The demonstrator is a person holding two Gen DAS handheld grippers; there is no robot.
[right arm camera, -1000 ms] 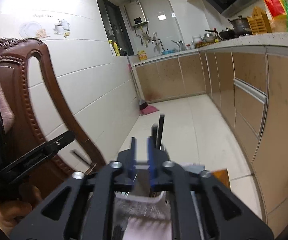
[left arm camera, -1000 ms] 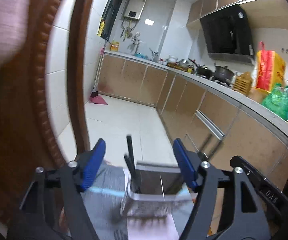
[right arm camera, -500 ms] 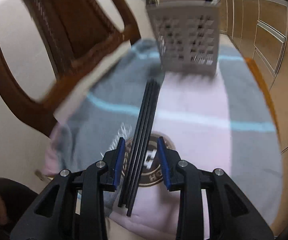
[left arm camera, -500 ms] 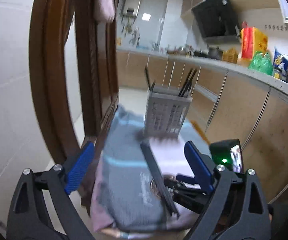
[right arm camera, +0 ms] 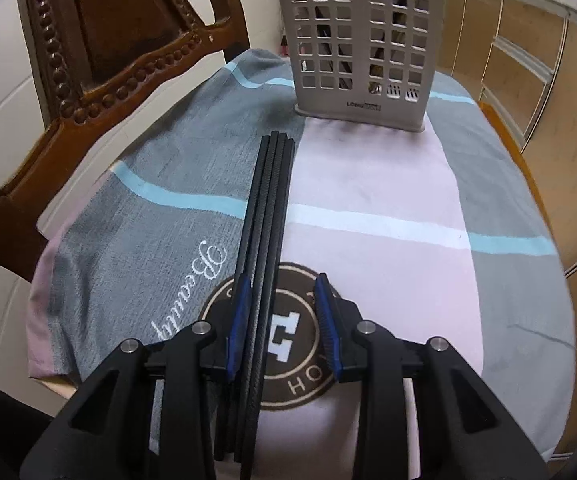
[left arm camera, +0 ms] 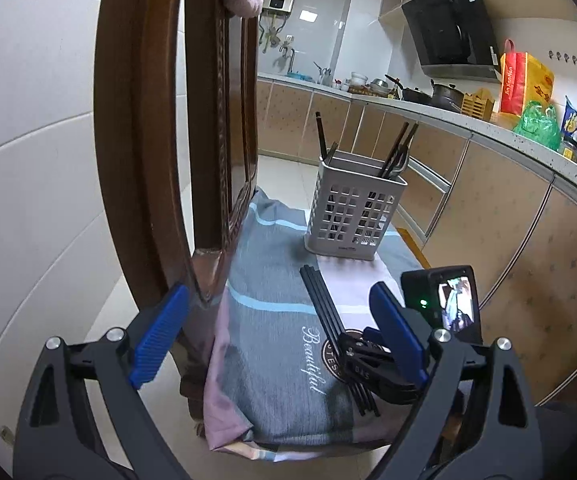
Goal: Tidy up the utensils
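Note:
Several black chopsticks lie in a bundle on the grey and pink cloth, pointing at the grey utensil basket. My right gripper is open low over the cloth, its jaws astride the bundle's near end, the left pad close to the sticks. In the left wrist view the basket stands at the cloth's far end with several dark chopsticks upright in it. My left gripper is wide open and empty, above the near end. The right gripper and the bundle show there too.
The cloth covers a chair seat. The carved brown chair back rises at the left. Kitchen cabinets and a cluttered counter run along the right. The seat's edges drop to tiled floor.
Both grippers pulled back from above the basket and tilted down. The right gripper opened and now straddles the chopstick bundle on the cloth. The left gripper stayed open.

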